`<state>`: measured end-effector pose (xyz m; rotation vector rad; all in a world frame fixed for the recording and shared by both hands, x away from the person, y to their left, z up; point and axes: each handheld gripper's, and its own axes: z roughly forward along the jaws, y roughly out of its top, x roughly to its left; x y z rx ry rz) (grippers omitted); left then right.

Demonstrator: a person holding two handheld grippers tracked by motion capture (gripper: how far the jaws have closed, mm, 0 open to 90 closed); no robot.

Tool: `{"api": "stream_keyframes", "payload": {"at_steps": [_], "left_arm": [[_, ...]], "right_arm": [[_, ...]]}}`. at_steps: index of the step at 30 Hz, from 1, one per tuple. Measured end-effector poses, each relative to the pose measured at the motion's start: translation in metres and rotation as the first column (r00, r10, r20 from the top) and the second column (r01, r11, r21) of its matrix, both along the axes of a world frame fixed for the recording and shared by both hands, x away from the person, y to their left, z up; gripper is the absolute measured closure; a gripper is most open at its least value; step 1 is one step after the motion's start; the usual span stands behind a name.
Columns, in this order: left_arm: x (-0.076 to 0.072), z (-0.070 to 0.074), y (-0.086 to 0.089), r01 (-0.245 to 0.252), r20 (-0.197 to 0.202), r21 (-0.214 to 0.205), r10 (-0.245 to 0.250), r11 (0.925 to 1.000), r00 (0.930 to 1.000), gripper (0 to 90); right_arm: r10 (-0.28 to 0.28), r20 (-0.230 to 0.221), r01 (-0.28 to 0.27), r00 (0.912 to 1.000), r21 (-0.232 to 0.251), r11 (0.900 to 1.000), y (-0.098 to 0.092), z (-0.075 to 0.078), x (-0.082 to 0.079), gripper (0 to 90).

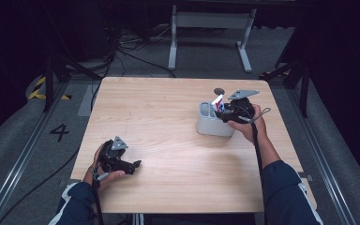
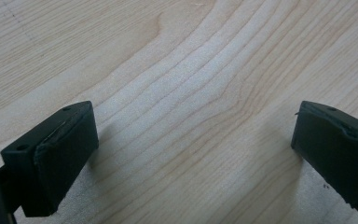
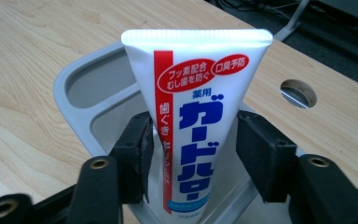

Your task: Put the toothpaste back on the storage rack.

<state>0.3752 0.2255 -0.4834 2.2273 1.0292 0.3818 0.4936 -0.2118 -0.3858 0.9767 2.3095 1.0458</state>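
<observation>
Standing crimp-end up, one white toothpaste tube (image 3: 200, 135) with red and blue Japanese lettering sits in one grey organiser (image 3: 81, 86) of at least two compartments, at about two o'clock on the wooden counter (image 1: 168, 122). The right gripper (image 3: 193, 154) has its two fingers (image 3: 135, 154) pinching the tube's sides. One round hole (image 3: 298, 92) pierces the counter just beyond. At eight o'clock, the left gripper (image 2: 196, 149) rests low over bare wood, its two fingers (image 2: 60, 154) spread wide apart.
</observation>
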Motion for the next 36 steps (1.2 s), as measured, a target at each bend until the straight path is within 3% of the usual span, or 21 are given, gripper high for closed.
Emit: {"api": "stream_keyframes", "payload": {"at_steps": [8,17,36], "left_arm": [[0.0,0.0,0.0,0.0,0.0,0.0,0.0,1.0,1.0,0.9],[0.0,0.0,0.0,-0.003,0.0,0.0,0.003,1.0,1.0,0.9],[0.0,0.0,0.0,0.002,-0.001,-0.001,-0.002,1.0,1.0,0.8]], "right_arm": [[-0.03,0.024,0.029,0.9993,0.014,0.9995,-0.004,0.007,-0.005,37.3],[-0.023,0.051,0.025,0.9984,-0.026,0.9993,-0.009,0.015,-0.015,30.1],[-0.011,0.089,0.018,0.996,-0.07,0.9974,-0.027,0.026,-0.045,28.9]]}}
